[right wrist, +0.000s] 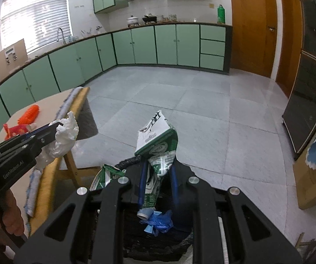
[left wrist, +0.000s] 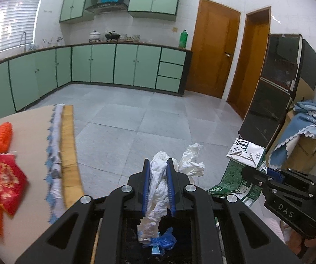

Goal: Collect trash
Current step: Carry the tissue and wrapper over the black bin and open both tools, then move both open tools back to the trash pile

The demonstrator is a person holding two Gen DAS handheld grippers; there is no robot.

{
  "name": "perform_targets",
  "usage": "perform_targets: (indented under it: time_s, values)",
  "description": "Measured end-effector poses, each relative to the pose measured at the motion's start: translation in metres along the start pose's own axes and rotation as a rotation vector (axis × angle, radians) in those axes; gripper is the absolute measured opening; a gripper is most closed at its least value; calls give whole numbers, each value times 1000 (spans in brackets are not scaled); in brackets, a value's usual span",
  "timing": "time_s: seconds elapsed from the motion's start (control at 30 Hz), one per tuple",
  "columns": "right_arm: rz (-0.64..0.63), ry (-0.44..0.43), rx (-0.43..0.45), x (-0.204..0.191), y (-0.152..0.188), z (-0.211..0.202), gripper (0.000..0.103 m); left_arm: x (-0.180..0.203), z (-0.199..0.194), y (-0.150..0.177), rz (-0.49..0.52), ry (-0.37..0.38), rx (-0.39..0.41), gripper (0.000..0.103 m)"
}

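My left gripper is shut on a crumpled white tissue wad that hangs between its blue pads. Seen from the right wrist view, that left gripper reaches in from the left with the white tissue at its tip. My right gripper is shut on a flattened green-and-white carton. In the left wrist view the right gripper comes in from the right, holding the carton. Below both sits a bin with a black liner, with a blue plastic glove lying inside.
A table with a wooden edge stands at the left, bearing an orange brush and a red packet. Grey tiled floor stretches ahead to green cabinets. A black cabinet and a cloth-draped cardboard box stand right.
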State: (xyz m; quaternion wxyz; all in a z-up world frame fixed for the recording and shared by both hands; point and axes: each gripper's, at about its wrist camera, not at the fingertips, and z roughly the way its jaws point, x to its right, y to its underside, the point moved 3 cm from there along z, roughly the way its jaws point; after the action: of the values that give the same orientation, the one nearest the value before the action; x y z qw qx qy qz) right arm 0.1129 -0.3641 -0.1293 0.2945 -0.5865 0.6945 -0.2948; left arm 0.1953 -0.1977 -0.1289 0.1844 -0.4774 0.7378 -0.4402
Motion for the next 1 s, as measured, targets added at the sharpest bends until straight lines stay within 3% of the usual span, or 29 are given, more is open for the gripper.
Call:
perform_targets:
  time_s: [0.2,0.3,0.37,0.63,0.77,1.0]
  values:
    - [11,2,-61,15,10,25,19,11,30,10,14,18,-59,16]
    - [27,-4,-91,22,18,35,22,13,40,12,15,34,-80,22]
    - [36,-2,-115,26,23,41,31,13,45,12,19,41,-90,33]
    - [73,5,-105,30,25,45,61,5,37,9,10,19,-71,53]
    - [81,30,-55,24,19,35,90,-9,20,4,-15,-16,-43,63]
    - [54,27,20,-6,4,20,97,-44,-31,-5,-18,-133,44,72]
